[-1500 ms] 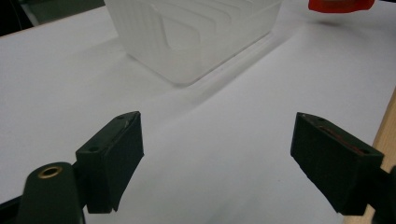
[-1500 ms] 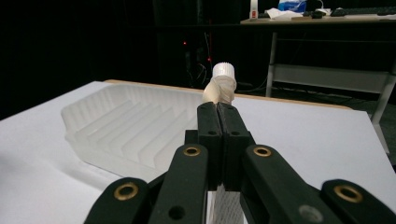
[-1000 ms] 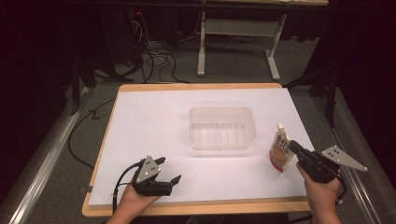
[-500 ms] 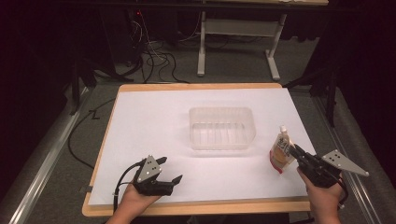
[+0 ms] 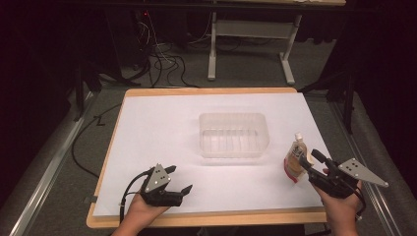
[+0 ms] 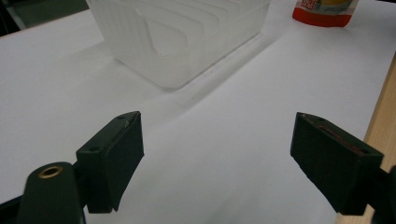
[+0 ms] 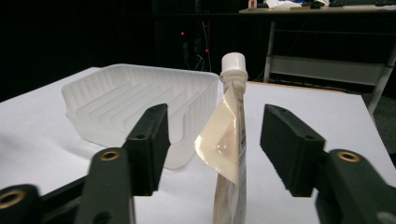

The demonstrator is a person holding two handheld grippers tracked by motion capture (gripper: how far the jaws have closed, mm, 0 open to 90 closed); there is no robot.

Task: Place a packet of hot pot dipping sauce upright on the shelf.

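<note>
Right gripper view: white-capped cream pouch (image 7: 231,154) stands upright beside ribbed translucent tub (image 7: 135,109).

Right claw (image 7: 212,149) just been opening; upright pouch (image 7: 229,154) between jaws, untouched; clear tray (image 7: 135,102) behind.

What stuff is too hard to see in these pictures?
- Pouch label: too small in the high view; the left gripper view's top edge cuts the pouch off.
- Pouch bottom: cut off by the lower edge in the right gripper view, between the open right claw.
- Room behind the table: too dark.
</note>
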